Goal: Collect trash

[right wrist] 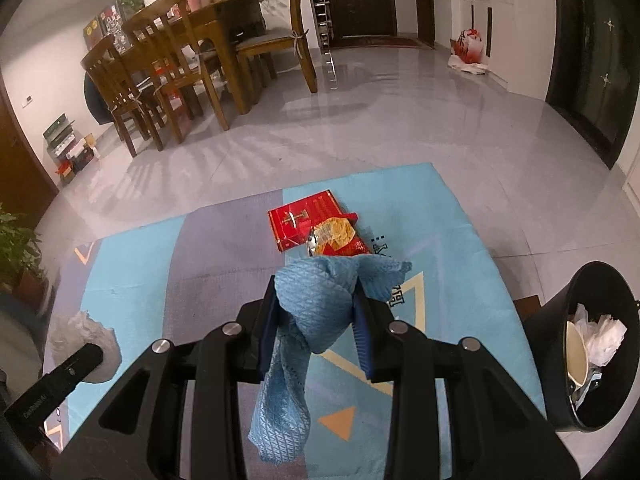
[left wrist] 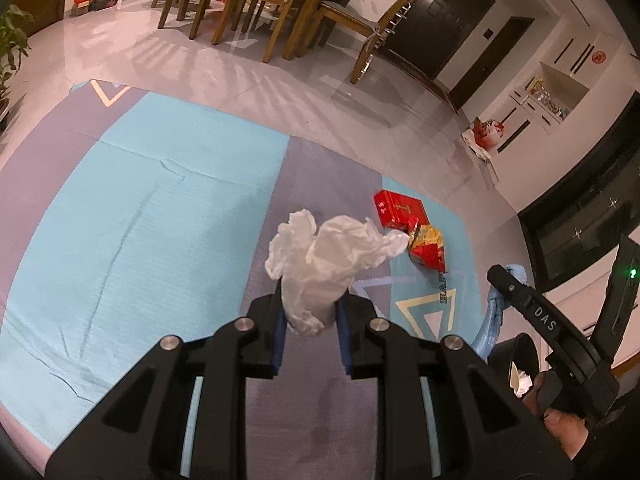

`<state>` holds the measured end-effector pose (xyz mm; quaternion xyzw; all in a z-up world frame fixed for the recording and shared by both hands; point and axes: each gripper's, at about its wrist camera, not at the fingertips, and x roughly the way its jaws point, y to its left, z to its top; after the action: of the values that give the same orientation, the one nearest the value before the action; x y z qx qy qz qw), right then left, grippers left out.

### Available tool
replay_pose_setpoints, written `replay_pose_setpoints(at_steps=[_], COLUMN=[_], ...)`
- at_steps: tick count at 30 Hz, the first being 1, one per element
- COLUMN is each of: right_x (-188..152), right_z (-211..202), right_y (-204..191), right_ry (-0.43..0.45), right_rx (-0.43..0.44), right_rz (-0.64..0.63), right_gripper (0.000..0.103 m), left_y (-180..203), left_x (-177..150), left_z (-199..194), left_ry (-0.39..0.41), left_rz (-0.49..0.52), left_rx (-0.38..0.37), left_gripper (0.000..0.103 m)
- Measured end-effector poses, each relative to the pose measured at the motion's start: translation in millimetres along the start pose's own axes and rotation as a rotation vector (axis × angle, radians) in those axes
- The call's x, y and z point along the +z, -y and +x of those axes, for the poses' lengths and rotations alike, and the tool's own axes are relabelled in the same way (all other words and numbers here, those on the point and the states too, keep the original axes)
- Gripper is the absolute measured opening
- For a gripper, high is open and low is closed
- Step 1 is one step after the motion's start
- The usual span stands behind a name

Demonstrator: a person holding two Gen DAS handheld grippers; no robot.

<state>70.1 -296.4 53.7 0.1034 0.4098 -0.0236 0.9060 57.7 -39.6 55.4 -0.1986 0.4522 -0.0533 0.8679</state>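
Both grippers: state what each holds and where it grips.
Left gripper pinches a crumpled white tissue at its lower end. Right gripper clamps a blue cloth at its bunched middle.

White tissue [left wrist: 320, 264], blue waffle-textured cloth [right wrist: 316, 308], red box [right wrist: 304, 220].

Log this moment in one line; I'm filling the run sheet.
left gripper: crumpled white tissue | right gripper: blue woven cloth | black bin: unreached
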Motion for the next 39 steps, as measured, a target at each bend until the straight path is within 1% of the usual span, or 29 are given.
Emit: replay_pose_setpoints(at_steps=[4, 11, 13, 16, 17, 19, 22, 25, 28, 32, 36, 39], right_x=[-2.2, -7.9, -9.1, -10.3, -11.0, -12.7, -15.0, -17.5, -21.7, -22.2, -21.6, -21.0], right_z=[-1.5, -1.4, 0.5, 3.3, 4.2, 6.3, 11.9, 19.9, 27.6, 26.6, 24.8, 25.1], right_y=[-0.2, -7.2, -8.0, -9.0, -9.1, -7.2, -8.2, -8.6, -9.8, -10.6, -10.0, -8.5], right_ry=[-0.015, -0.052, -0.067, -0.083, -0.084, -0.097, -0.120, -0.143, -0.166, -0.165, -0.151, -0.148], right_rx=[0.019, 0.064, 0.070, 0.053, 0.050, 0.052, 0.059, 0.062, 0.053, 0.054, 0.071, 0.064], right_rz=[0.002, -0.030, -0.036, -0.042, -0.043, -0.045, -0.043, -0.049, -0.068, -0.068, -0.065, -0.064], right_gripper=[0.034, 0.034, 0.034, 0.034, 0.034, 0.034, 0.034, 0.034, 0.034, 0.034, 0.034, 0.034], left_y=[8.3, 13.5, 16.5, 17.9, 17.3, 14.7, 14.6, 14.2, 11.8, 4.3, 4.5, 4.2], left_x=[-2.6, -10.3, -12.6, -13.4, -13.7, -13.3, -14.5, -15.9, -14.7, -13.6, -14.2, -14.2], left_z=[1.4, 7.3, 9.8, 15.4, 16.1, 16.8, 16.6, 20.5, 22.7, 18.6, 14.9, 15.8], left_ry=[0.001, -0.015, -0.017, -0.016, -0.019, -0.031, -0.029, -0.027, -0.031, -0.026, -0.012, -0.017], left_rz=[0.026, 0.040, 0.060, 0.086, 0.081, 0.062, 0.060, 0.083, 0.077, 0.041, 0.041, 0.038], left_rx=[-0.011, -0.029, -0.011, 0.044, 0.048, 0.033, 0.022, 0.049, 0.058, 0.053, 0.047, 0.047], left_gripper=[0.022, 0.023, 0.023, 0.023, 0.023, 0.023, 0.023, 0.023, 0.023, 0.023, 0.023, 0.023])
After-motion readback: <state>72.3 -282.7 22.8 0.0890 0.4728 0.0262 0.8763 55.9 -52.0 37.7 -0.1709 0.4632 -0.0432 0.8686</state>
